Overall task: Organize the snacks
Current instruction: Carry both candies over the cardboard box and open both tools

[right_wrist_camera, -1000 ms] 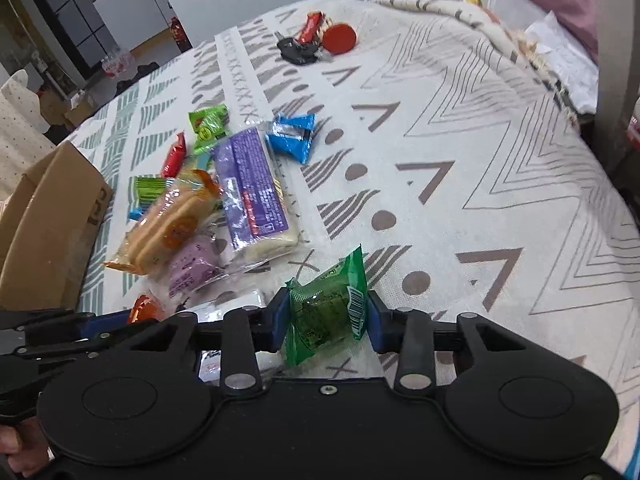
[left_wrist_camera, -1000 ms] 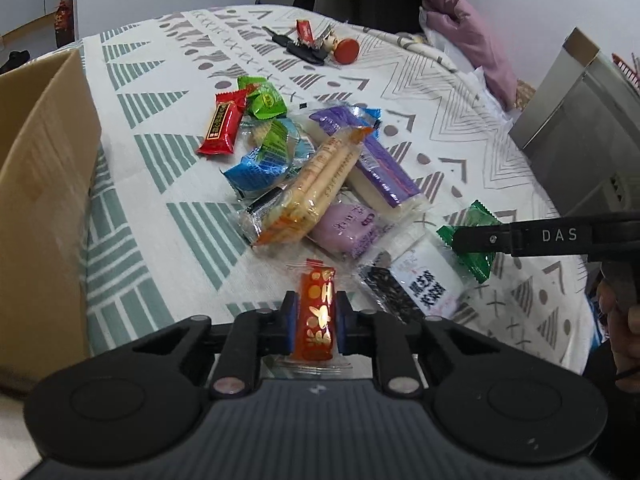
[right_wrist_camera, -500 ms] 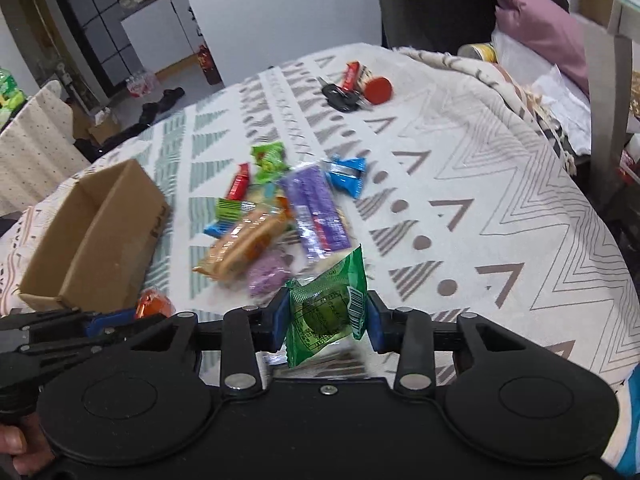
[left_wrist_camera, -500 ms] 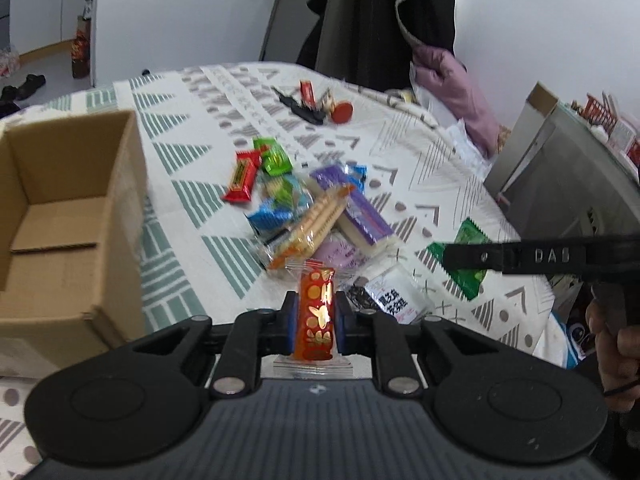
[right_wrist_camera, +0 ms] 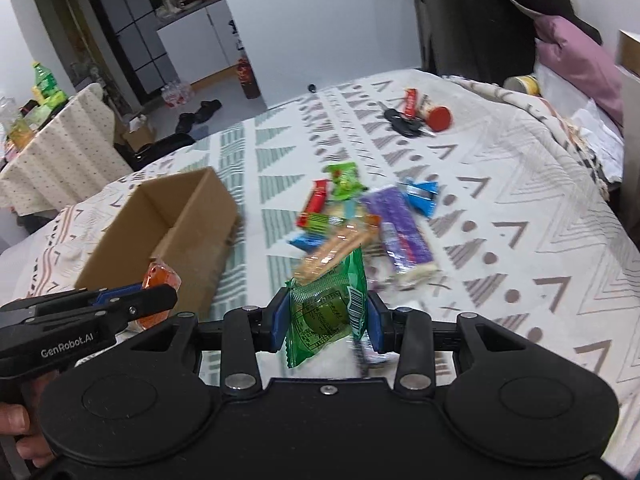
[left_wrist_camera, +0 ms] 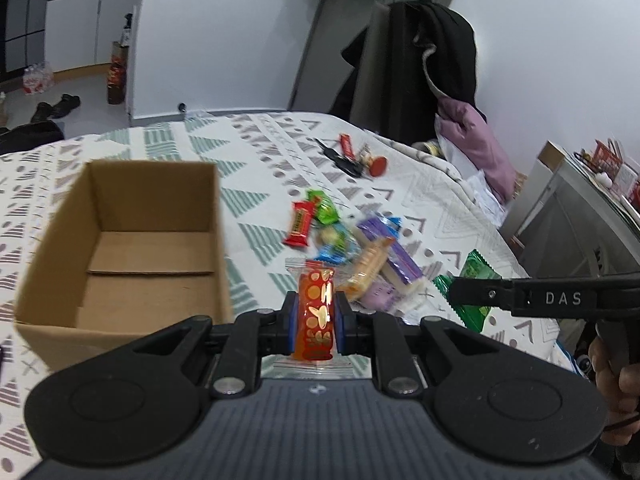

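Note:
My left gripper (left_wrist_camera: 316, 322) is shut on an orange snack packet (left_wrist_camera: 316, 312), held high above the table. An open cardboard box (left_wrist_camera: 120, 240) sits on the table to the left of it, with nothing inside. My right gripper (right_wrist_camera: 326, 320) is shut on a green snack packet (right_wrist_camera: 330, 312); that packet (left_wrist_camera: 472, 276) also shows at the right of the left wrist view. A pile of snacks (left_wrist_camera: 360, 248) lies on the patterned tablecloth (right_wrist_camera: 520, 208) beyond both grippers, with a purple bar (right_wrist_camera: 400, 228) and a red bar (left_wrist_camera: 299, 224) in it. The left gripper (right_wrist_camera: 152, 300) appears low left in the right wrist view.
Keys with a red tag (right_wrist_camera: 424, 116) lie at the table's far side. A chair with a black coat (left_wrist_camera: 432, 68) and pink clothing (left_wrist_camera: 476, 148) stands behind. A grey case (left_wrist_camera: 580, 216) is at the right. A hand (left_wrist_camera: 616, 384) holds the right gripper's handle.
Both grippers rose well above the table with their packets held. The box came fully into view at the left, and the pile now looks smaller and farther.

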The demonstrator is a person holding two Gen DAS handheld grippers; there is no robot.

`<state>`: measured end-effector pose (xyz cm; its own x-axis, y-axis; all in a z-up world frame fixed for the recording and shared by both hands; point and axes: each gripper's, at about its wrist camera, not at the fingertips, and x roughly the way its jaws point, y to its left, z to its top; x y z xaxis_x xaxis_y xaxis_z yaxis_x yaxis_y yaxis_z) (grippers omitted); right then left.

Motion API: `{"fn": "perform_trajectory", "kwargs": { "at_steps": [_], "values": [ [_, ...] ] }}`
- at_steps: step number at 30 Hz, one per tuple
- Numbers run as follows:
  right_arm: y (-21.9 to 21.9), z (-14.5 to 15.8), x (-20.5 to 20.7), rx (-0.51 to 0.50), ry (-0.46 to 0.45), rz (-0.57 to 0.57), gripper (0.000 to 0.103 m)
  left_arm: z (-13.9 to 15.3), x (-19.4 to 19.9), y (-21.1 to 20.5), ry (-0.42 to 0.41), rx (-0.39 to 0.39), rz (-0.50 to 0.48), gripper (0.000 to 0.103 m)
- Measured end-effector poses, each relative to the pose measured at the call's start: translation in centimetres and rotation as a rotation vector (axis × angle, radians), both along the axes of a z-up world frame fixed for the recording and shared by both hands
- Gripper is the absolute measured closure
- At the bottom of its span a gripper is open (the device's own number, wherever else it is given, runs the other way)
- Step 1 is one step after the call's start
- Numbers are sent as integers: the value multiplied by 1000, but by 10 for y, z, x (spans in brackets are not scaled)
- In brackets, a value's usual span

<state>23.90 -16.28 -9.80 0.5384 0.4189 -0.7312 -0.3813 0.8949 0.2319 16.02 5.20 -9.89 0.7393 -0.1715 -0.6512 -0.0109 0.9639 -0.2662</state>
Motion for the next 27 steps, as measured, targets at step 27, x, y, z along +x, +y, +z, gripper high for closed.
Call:
{"fn": "perform_trajectory", "kwargs": {
  "at_steps": [27],
  "values": [
    [135,13,7,88,-18,180,65,9,0,110,-18,-43,266,86]
  ]
}}
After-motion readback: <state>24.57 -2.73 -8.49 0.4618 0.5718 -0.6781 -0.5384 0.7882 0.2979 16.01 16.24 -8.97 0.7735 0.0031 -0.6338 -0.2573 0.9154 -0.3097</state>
